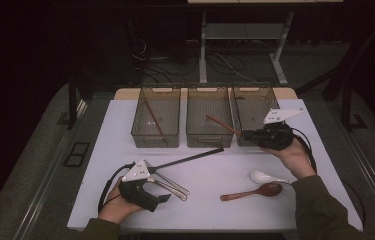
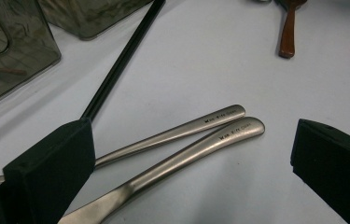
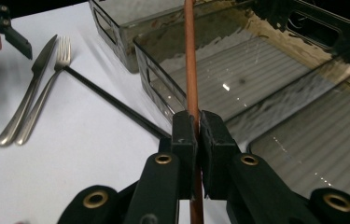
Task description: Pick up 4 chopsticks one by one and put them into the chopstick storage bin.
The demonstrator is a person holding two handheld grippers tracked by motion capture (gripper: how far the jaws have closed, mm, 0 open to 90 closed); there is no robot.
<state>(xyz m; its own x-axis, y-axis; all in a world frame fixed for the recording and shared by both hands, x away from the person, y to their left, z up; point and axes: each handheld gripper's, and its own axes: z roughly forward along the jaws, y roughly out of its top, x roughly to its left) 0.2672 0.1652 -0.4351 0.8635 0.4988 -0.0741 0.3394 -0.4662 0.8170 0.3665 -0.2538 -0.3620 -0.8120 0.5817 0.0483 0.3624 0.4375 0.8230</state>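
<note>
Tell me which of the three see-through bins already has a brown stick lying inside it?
The left bin: a brown chopstick lies slanted inside. The right gripper holds another chopstick over the middle bin.

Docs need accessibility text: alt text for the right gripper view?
The right gripper clamps a reddish-brown chopstick over the clear bins. To the left, on the white table, lie a knife, a fork and a black chopstick.
</note>
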